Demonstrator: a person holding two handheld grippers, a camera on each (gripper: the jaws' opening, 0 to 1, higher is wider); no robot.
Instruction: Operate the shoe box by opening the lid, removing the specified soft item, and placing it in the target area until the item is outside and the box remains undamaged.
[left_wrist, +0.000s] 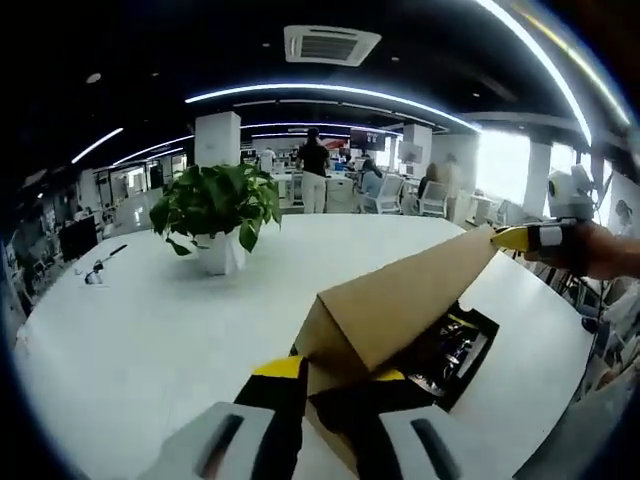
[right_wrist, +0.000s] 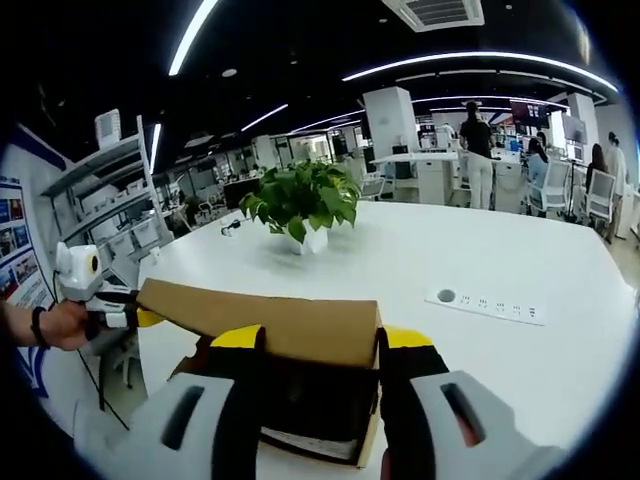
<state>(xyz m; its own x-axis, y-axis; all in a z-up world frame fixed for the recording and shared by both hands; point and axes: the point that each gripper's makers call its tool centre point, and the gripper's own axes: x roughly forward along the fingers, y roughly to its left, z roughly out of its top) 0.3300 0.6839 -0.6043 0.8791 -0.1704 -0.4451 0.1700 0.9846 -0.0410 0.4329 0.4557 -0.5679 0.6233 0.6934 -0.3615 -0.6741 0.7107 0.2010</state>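
The cardboard shoe box (left_wrist: 400, 330) sits at the near edge of the white table (left_wrist: 150, 330), its lid (right_wrist: 260, 320) raised at a slant. The left gripper (left_wrist: 340, 375) has its jaws set narrowly on the box's near corner. The right gripper (right_wrist: 320, 340) spreads its jaws wide, spanning the lid's edge. A potted plant (right_wrist: 302, 205) stands farther off on the table.

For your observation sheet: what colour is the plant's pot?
White; the plant pot shows best in the left gripper view.
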